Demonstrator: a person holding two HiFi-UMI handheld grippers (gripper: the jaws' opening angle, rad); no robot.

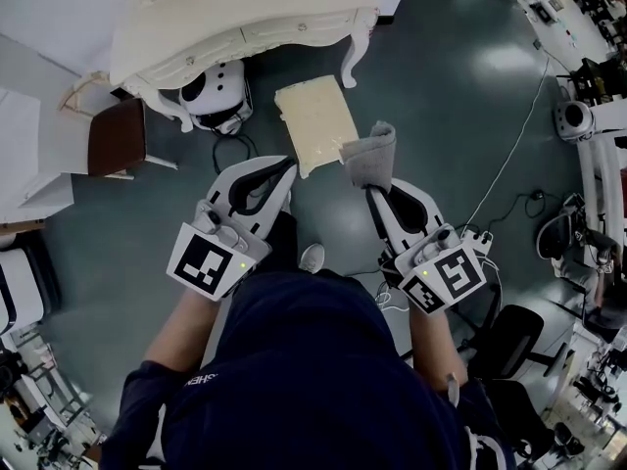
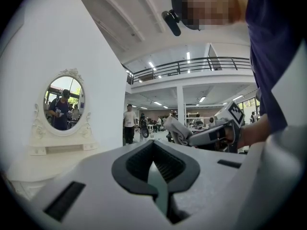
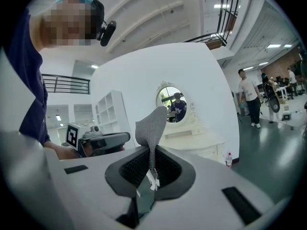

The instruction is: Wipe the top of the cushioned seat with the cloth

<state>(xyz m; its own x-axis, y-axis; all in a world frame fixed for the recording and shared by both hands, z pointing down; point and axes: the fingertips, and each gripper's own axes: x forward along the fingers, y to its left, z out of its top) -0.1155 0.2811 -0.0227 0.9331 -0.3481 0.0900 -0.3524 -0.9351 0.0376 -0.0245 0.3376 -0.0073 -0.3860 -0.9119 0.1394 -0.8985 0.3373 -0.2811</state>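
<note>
1. Two grippers are showing: the left gripper (image 1: 284, 172) and the right gripper (image 1: 376, 190).
2. Two marker cubes (image 1: 208, 264) are riding, one on each gripper.
3. One grey cloth (image 1: 370, 155) is showing.
4. One cushioned seat (image 1: 315, 120) is standing on the floor.
5. One white dressing table (image 1: 245, 18) is standing, bearing one oval mirror (image 3: 171, 103).
6. One brown-seated chair (image 1: 116, 137) is standing.
7. One white domed machine (image 1: 217, 91) is sitting under the table.
8. One bottle (image 3: 229, 160) is standing on the floor.
</note>
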